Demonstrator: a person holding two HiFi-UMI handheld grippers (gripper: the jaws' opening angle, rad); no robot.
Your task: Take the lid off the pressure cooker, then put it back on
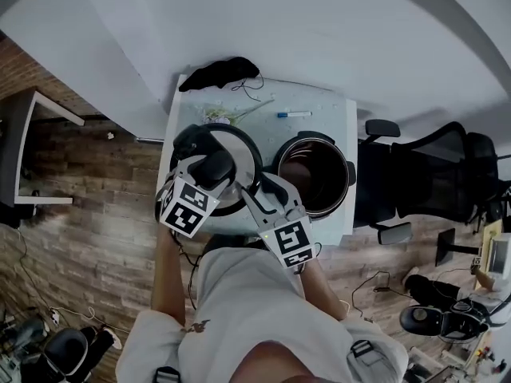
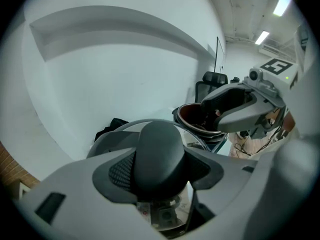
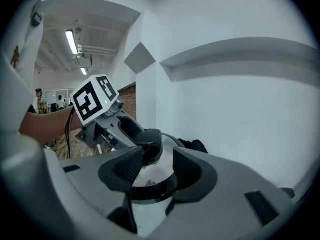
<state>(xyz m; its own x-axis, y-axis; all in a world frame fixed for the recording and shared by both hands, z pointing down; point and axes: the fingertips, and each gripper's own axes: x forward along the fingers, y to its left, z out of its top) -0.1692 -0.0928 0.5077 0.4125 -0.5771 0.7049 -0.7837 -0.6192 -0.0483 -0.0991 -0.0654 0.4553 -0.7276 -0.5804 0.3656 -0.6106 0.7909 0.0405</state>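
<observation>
While the left hand-held gripper [image 1: 211, 170] clamps its knob [image 2: 159, 154], the lid [image 1: 244, 155] is held roughly level, knob up, mid-frame, left of the open cooker [image 1: 314, 174]; the right hand-held gripper [image 3: 152, 170] gapes at its rim.

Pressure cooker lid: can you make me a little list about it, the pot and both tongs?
lid: off the pot, beside it, on the pot's left in the head view
pot: open, standing on the table
left tongs: shut on the lid's knob
right tongs: open, jaws at the lid's rim
lid lifted or resting: cannot tell
</observation>
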